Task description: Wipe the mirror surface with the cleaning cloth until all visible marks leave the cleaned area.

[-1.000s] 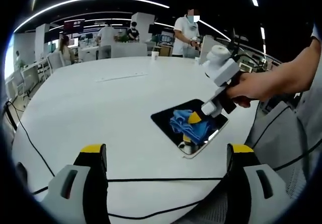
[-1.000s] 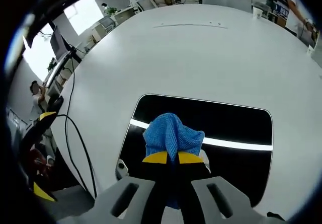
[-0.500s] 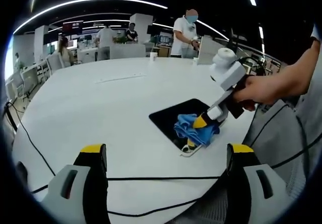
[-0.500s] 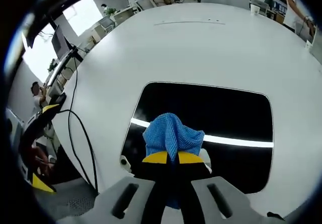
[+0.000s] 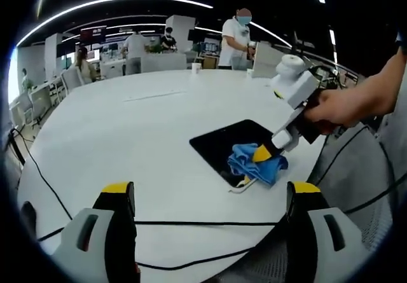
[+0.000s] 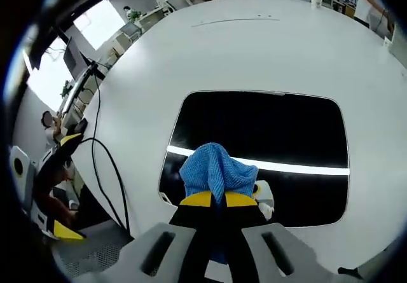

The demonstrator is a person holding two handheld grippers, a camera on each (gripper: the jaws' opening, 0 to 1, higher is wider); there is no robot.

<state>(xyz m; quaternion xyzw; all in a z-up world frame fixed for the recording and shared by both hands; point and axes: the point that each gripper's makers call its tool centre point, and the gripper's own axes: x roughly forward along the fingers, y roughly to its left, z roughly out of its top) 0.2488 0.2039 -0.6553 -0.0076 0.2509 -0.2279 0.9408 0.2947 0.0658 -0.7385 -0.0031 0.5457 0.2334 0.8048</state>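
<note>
A dark rectangular mirror point(image 6: 267, 130) lies flat on the white round table point(image 6: 254, 48); it also lies at the table's near right in the left gripper view point(image 5: 226, 144). My right gripper point(image 6: 213, 200) is shut on a bunched blue cleaning cloth point(image 6: 215, 170), pressing it on the mirror's near edge. In the left gripper view that cloth point(image 5: 254, 161) sits at the mirror's near right corner under the right gripper point(image 5: 266, 153), held by a hand. My left gripper point(image 5: 210, 197) stands open above the table's near edge, well short of the mirror, with nothing between its fingers.
A black cable point(image 5: 191, 224) runs across the table's near edge, and another cable point(image 6: 102, 168) hangs off the side. A paper cup point(image 5: 196, 67) stands at the far edge. Several people and desks are behind the table. A grey chair back point(image 5: 356, 187) is at the right.
The right gripper has dragged the blue cloth across the mirror toward its near right corner. The left gripper has stayed open and still.
</note>
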